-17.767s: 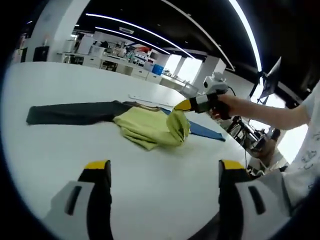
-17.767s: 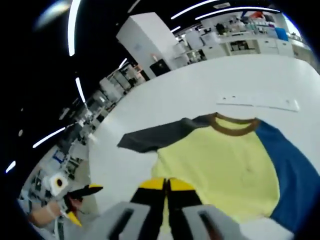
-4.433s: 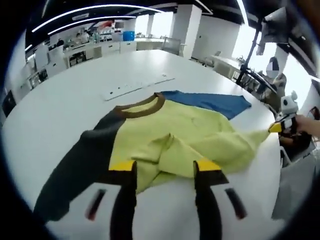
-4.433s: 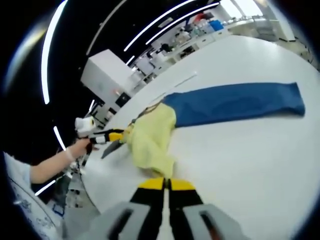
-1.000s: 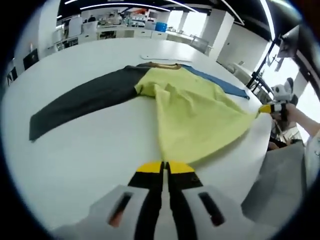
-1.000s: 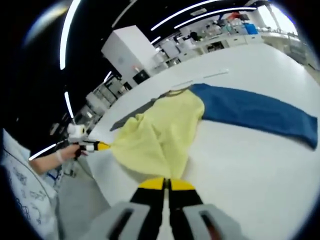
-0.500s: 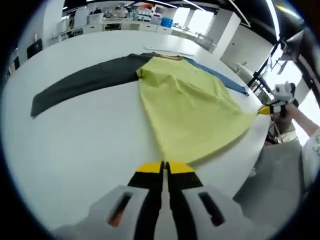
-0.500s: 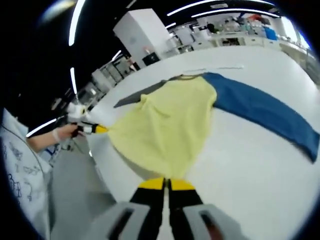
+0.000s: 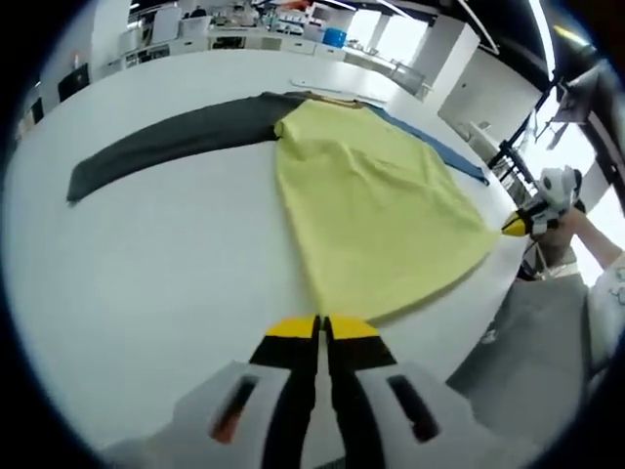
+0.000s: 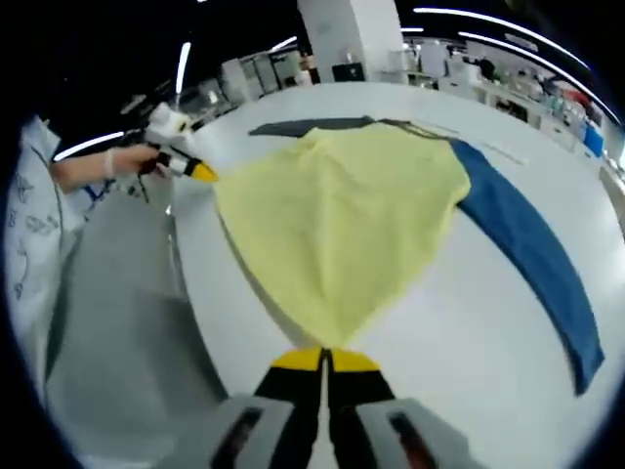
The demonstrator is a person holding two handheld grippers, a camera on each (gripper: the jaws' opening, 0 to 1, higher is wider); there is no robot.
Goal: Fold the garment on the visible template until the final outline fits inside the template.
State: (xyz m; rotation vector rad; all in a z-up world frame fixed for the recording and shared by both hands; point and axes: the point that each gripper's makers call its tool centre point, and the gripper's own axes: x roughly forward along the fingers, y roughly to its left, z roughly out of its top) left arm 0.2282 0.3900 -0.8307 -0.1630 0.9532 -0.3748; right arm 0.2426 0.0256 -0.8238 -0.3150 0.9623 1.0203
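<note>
With both hem corners pinched, left claw (image 9: 322, 327) and right claw (image 10: 325, 360) clenched on the shirt (image 9: 376, 210), it's stretched flat across the white tabletop (image 9: 146, 274), sleeves out sideways. Looks like the spreading step; next they'd probably start folding sleeves in.

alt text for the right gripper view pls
A yellow long-sleeved shirt with one blue sleeve and one dark grey sleeve lies spread on a white table, its hem pinched by the shut right gripper and left gripper.
</note>
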